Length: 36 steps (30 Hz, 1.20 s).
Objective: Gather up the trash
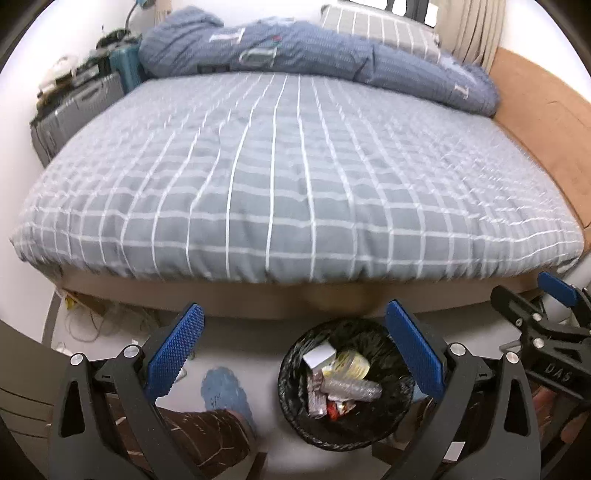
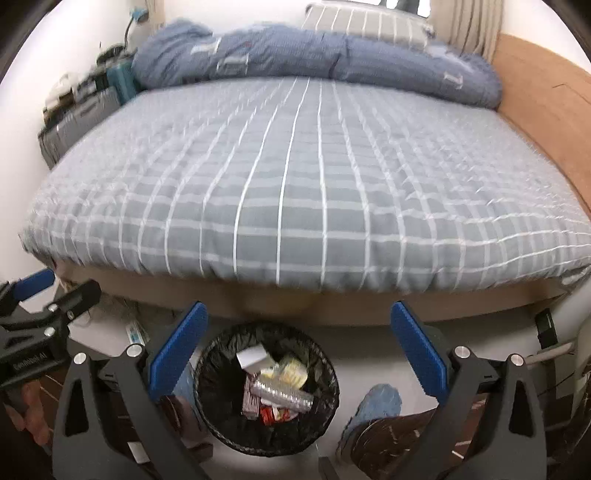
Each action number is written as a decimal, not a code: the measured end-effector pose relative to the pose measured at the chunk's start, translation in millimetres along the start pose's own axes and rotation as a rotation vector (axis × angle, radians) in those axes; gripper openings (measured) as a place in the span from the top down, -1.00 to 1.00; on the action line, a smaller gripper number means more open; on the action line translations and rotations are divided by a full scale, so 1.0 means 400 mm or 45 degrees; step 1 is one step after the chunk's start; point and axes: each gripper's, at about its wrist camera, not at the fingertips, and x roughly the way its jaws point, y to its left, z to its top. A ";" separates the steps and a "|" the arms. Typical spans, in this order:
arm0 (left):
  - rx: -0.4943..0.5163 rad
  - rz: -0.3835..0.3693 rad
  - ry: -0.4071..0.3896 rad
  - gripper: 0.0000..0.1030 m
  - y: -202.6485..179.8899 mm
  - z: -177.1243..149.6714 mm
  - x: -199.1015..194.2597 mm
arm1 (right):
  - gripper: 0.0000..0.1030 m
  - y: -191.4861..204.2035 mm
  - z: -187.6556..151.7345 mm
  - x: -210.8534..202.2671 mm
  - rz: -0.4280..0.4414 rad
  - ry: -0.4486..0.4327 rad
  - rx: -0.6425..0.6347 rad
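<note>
Left gripper (image 1: 295, 347) jaws spread wide, nothing between the blue pads (image 1: 175, 352). Right gripper (image 2: 297, 347) jaws likewise released and wide, nothing clamped. Both tilted down toward the floor, side by side; right gripper's black frame visible at the right edge of the left wrist view, left gripper's frame at the left edge of the right wrist view.

Trash bin (image 1: 295, 413) on the floor below, round, lined with a black bag, close to the bed's foot edge. In the right wrist view framed between the right jaws; in the left wrist view just inside the right-hand pad. Trash inside the bin: crumpled clear plastic bottle (image 1: 351, 387), white paper scrap (image 1: 319, 356), yellowish wrapper (image 1: 351, 363), silver wrapper (image 1: 317, 395), red wrapper (image 1: 338, 408).

Person's legs in brown patterned trousers (image 1: 199, 435) and blue slipper (image 1: 221, 387) on the pale floor (image 1: 258, 350), either side of the bin.

Bed (image 1: 277, 184) beyond, grey-blue checked sheet, bare of trash. Rumpled blue duvet (image 1: 295, 51) at the far end, checked pillow (image 1: 380, 26) behind it. Wooden frame (image 1: 546, 110) along the right side. Grey suitcase (image 1: 74, 107) and clutter left of the bed; cables (image 1: 96, 321) on the floor near its corner. Some motion blur.
</note>
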 end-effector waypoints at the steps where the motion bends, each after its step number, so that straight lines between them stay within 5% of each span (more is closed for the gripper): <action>1: 0.008 0.003 -0.014 -0.89 -0.008 0.008 -0.021 | -0.85 -0.005 0.009 -0.026 -0.006 -0.027 0.007; 13: 0.050 -0.014 -0.084 -0.89 -0.060 0.017 -0.150 | -0.85 -0.031 0.008 -0.165 -0.061 -0.116 0.003; 36: 0.047 -0.019 -0.070 -0.89 -0.052 0.008 -0.154 | -0.85 -0.023 -0.005 -0.165 -0.049 -0.096 0.037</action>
